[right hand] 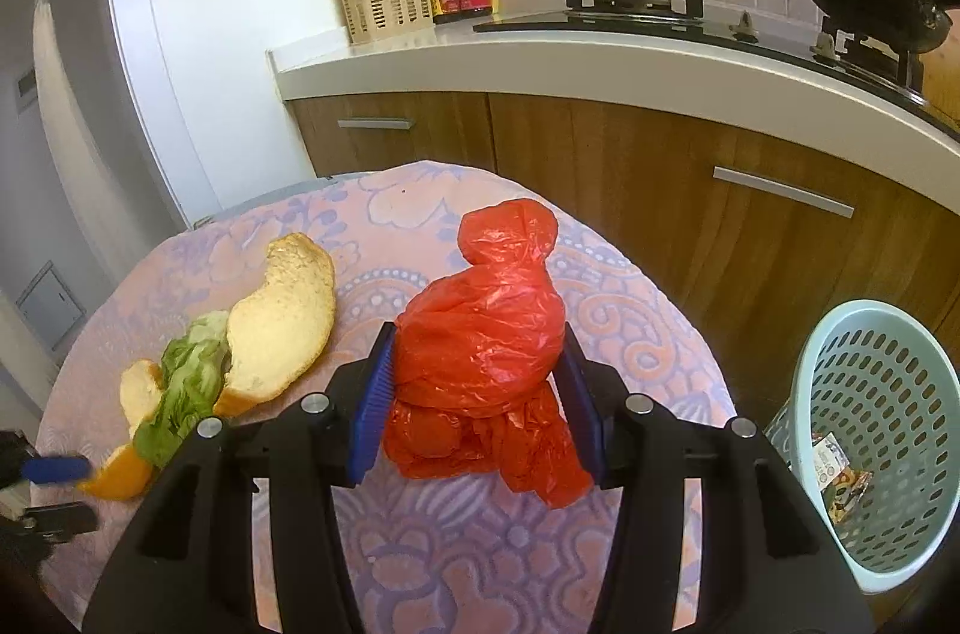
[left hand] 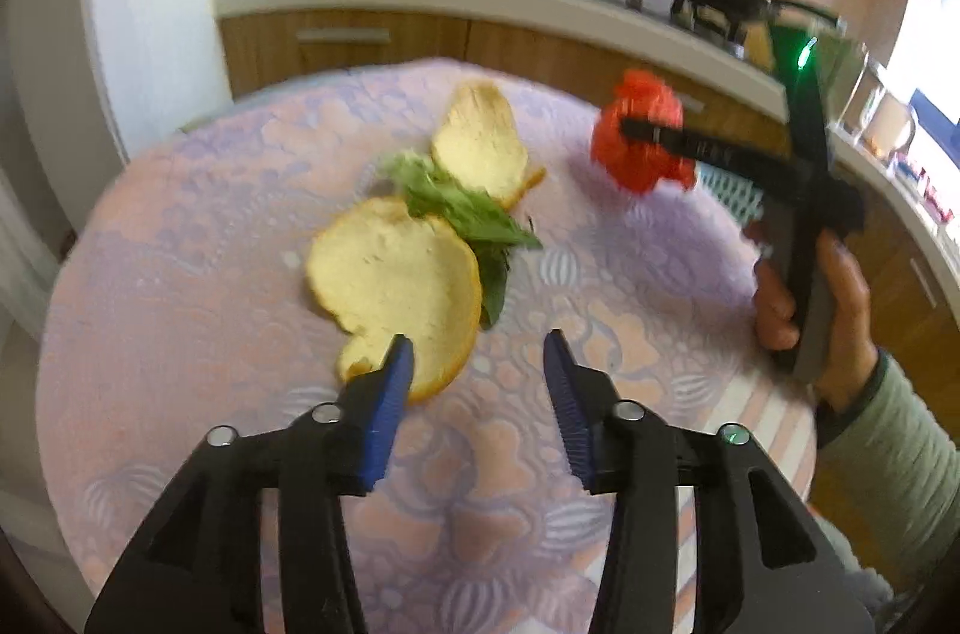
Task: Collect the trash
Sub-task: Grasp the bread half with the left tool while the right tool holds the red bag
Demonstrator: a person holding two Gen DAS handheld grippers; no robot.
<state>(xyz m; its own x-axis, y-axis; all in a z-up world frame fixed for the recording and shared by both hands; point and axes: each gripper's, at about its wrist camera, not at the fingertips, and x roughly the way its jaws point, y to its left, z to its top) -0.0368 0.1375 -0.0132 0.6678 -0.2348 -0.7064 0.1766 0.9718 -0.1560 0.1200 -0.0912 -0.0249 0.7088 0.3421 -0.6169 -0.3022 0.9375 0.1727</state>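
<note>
Two peels [right hand: 282, 316] are laid on the table [right hand: 480, 544], a leaf [right hand: 186, 382] between them, a bag [right hand: 486, 334] to their right, a basket [right hand: 876, 454] beyond the table's right edge.

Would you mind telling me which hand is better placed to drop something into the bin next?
Right. The right gripper is already clamped on the red plastic bag, and the blue bin sits just beside it. The left gripper is open and empty near the peel.

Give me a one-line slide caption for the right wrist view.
Right gripper clamps a crumpled red plastic bag above the patterned tablecloth, waste basket at right.
</note>
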